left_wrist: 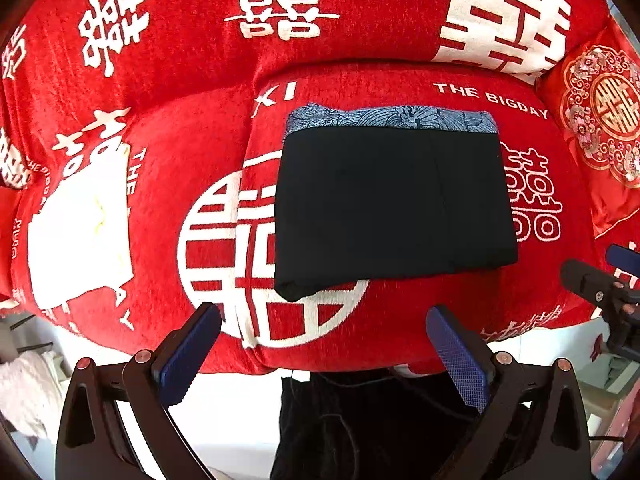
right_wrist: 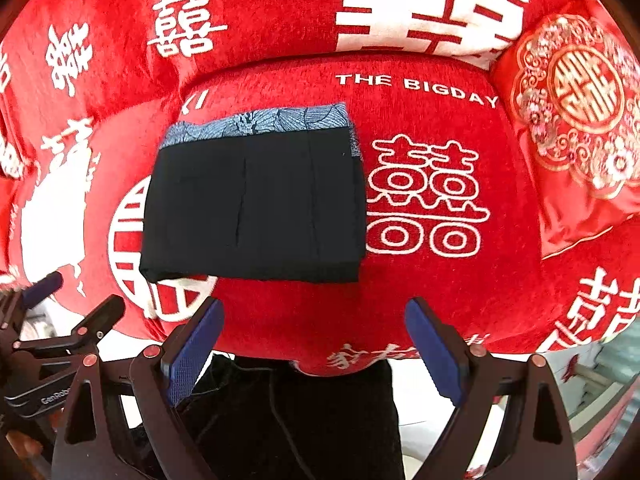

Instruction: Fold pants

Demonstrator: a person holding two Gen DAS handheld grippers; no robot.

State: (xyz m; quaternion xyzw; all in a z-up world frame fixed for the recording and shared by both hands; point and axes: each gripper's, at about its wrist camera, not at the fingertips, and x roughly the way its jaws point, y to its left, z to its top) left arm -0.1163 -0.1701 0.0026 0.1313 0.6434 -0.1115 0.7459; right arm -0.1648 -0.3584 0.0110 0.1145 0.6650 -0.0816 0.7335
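Here, no container is seen; the black pants [left_wrist: 394,204] are laid as a folded rectangular packet on the seat cushion of a red sofa [left_wrist: 192,140], which is covered with a cloth printed with white double-happiness characters and the words "THE BIGDAY". A strip of blue patterned fabric [left_wrist: 390,119] is shown along the far edge of the packet, under the black layer. The near left corner of the packet is slightly thicker and rounded. A red embroidered cushion [right_wrist: 572,120] is placed at the right end of the sofa, well apart from the pants.

The left gripper [left_wrist: 324,354] is held above the front edge of the seat and is pointed down at it. Its blue pads are spread wide and nothing is between them. The right gripper [right_wrist: 314,346] is held in the same manner, just beside the left one, with its jaws also wide apart and empty. Neither gripper is in contact with the pants. Below the seat edge, dark trousers of the person [right_wrist: 304,420] and a pale floor are seen.
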